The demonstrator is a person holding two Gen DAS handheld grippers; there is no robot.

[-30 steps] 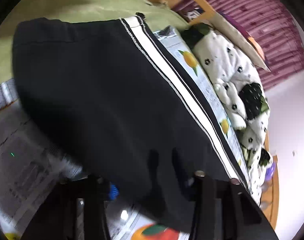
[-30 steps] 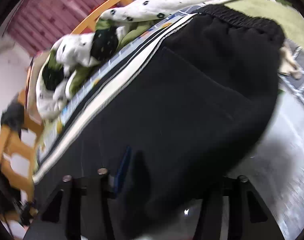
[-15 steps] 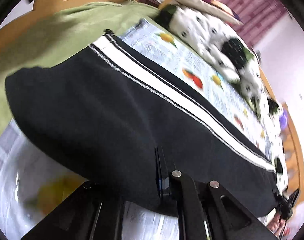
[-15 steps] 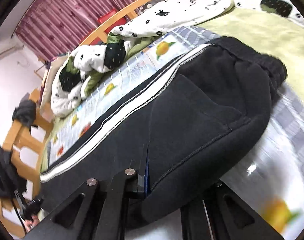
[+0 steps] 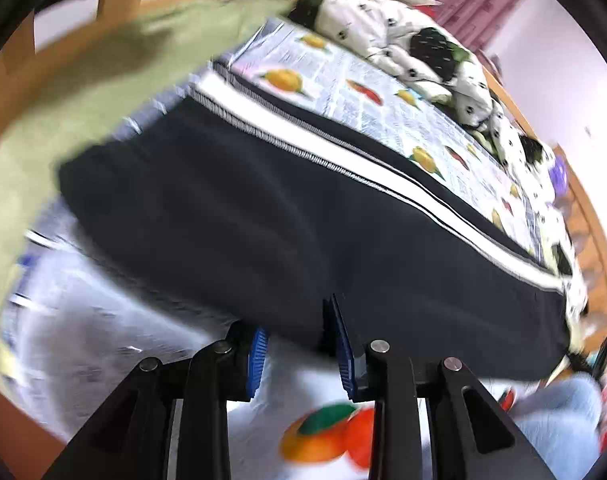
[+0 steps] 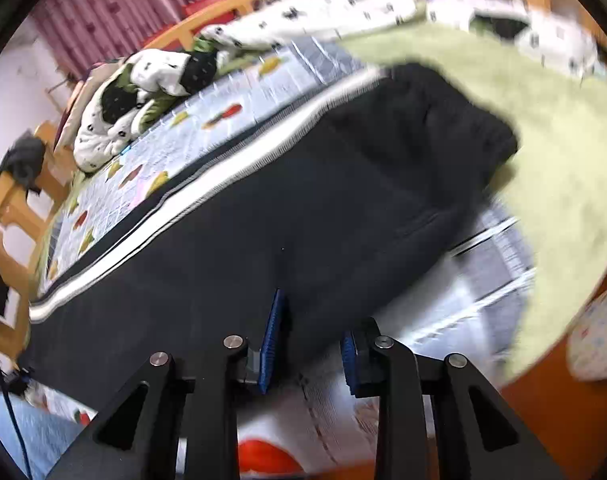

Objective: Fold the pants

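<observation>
**Pants flat on bed, both tongs released**

Bed with a fruit-print sheet fills both views; wooden frame round the edge, maroon curtain behind. Frames blurred.

Left wrist view: green blanket at left, black pants across the middle, folded lengthwise, white side stripe along the far edge, spotted white quilt bunched at upper right. Left tongs sit at the near edge of the pants, jaws just opened, blue pads apart, one pad tip over the black cloth, no squeeze visible. Gap shows sheet.

Right wrist view: quilt at left, pants on the diagonal, elastic waistband at upper right against the blanket. Right tongs also at the near edge, jaws just opened, pads apart, not gripping. Left pad overlaps the cloth edge; right pad clear of it.
</observation>
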